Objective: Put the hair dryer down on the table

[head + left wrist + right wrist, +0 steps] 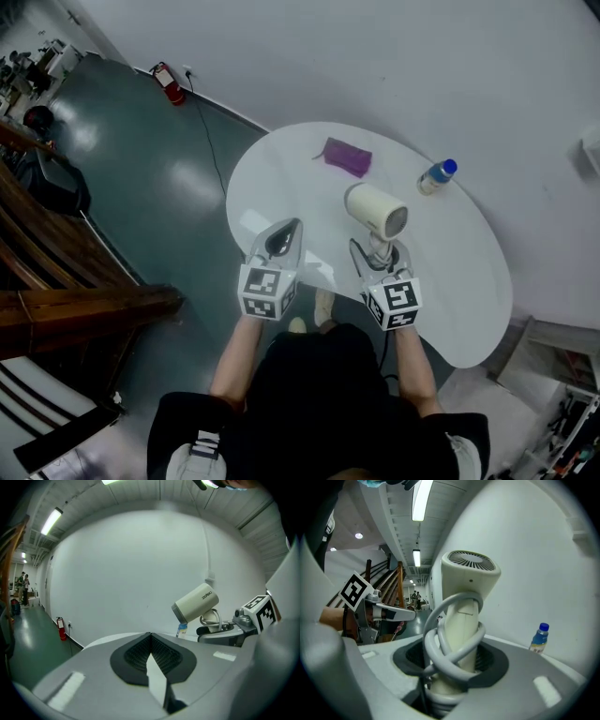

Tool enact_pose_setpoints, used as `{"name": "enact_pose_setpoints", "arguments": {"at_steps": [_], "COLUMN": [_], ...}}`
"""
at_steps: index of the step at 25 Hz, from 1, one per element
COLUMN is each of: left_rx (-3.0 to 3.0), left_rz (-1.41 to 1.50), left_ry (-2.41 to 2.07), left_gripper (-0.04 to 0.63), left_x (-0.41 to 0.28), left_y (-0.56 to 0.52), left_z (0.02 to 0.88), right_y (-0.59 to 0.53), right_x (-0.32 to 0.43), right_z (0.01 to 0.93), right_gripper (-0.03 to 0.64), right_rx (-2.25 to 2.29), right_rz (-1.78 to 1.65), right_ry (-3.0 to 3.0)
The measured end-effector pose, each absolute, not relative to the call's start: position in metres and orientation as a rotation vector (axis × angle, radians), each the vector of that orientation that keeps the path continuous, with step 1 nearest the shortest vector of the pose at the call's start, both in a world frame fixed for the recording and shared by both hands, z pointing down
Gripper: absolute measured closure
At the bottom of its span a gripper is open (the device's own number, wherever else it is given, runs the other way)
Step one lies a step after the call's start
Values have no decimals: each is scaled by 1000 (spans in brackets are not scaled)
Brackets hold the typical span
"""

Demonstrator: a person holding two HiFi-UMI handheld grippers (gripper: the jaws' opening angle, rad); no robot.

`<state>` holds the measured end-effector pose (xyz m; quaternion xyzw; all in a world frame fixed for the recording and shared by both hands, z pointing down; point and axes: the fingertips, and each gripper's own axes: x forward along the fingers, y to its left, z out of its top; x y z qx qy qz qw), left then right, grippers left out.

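In the head view, the right gripper has its jaws pinched on the handle of the cream-coloured plastic hair dryer, which it holds over the middle of the round white counter. It looks lifted clear, though we cannot tell here whether it touches. Holding it by the handle leaves the barrel free to be laid down first, we judge. The barrel lies crosswise to the handle, with its long axis running from upper left to lower right and its greyish end face turned toward the person. A flat purple pouch and a small blue-capped plastic bottle lie farther back, well apart from the dryer. The left gripper hangs alongside, probably idle because one grip is enough. In the left gripper view, its own jaws are pressed together with nothing between them. Beyond them the dryer is aloft, with its far end tilted down toward the wall. In the right gripper view, the handle stands upright between the pinching jaws. The grey cord is looped round the handle, seemingly so that it does not trail. The grilled end faces up and back toward us.
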<state>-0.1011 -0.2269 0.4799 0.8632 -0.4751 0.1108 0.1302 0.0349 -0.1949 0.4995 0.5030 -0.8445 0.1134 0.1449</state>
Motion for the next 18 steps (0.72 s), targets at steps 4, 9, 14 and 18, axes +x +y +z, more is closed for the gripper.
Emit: {"name": "enact_pose_setpoints", "arguments": {"at_steps": [4, 9, 14, 18], "left_rx": [2468, 2438, 2409, 2390], "left_rz": [374, 412, 470, 524], "left_ry": [-1374, -1362, -1350, -1337], "left_gripper": [589, 589, 589, 589], "left_x": [-95, -88, -83, -80], "left_y": [-248, -268, -285, -295], "left_z": [507, 533, 556, 575], "right_y": [-222, -249, -272, -288], "right_x": [40, 45, 52, 58], "right_z": [520, 549, 580, 605], "right_gripper": [396, 396, 396, 396], "right_rx": [1411, 1388, 1371, 1360], "right_rz": [318, 355, 393, 420], "right_ry": [-2399, -2360, -2313, -2277]}}
